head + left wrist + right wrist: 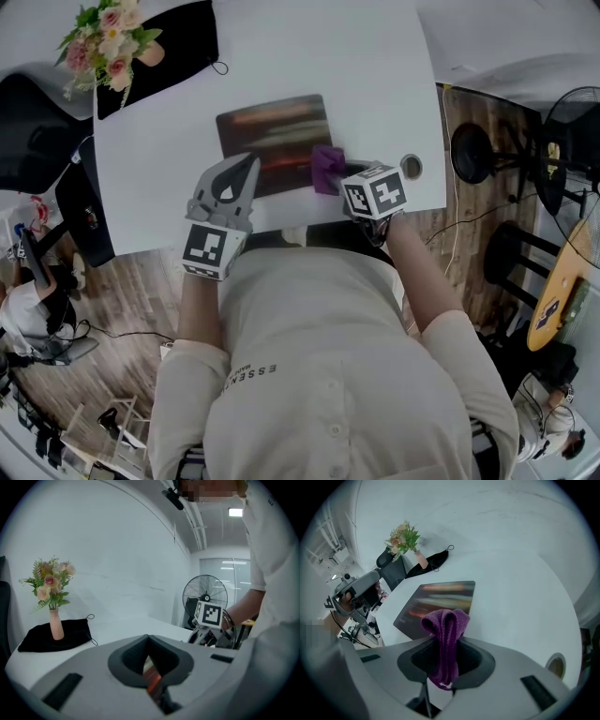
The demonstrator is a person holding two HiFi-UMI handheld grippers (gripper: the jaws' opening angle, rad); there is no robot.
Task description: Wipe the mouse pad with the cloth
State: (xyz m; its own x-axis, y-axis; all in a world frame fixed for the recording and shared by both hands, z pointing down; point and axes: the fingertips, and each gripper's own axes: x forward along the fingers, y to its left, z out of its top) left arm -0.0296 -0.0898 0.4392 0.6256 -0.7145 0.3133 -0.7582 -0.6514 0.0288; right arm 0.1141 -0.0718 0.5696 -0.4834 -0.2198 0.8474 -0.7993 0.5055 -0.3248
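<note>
A dark mouse pad (272, 136) with reddish streaks lies on the white table (375, 84). A purple cloth (326, 169) hangs folded at the pad's near right corner, with my right gripper (341, 174) shut on it. In the right gripper view the cloth (445, 620) droops between the jaws, and the mouse pad (440, 597) lies just beyond. My left gripper (250, 162) rests over the pad's near left corner. Its jaws meet at the tips (149, 638), and a strip of the pad (153, 679) shows through the gap behind them.
A vase of flowers (105, 42) stands on a black pouch (178, 42) at the table's far left. A round cable hole (411, 167) sits near the table's right front corner. A floor fan (572, 122) and stools stand to the right, beyond the table edge.
</note>
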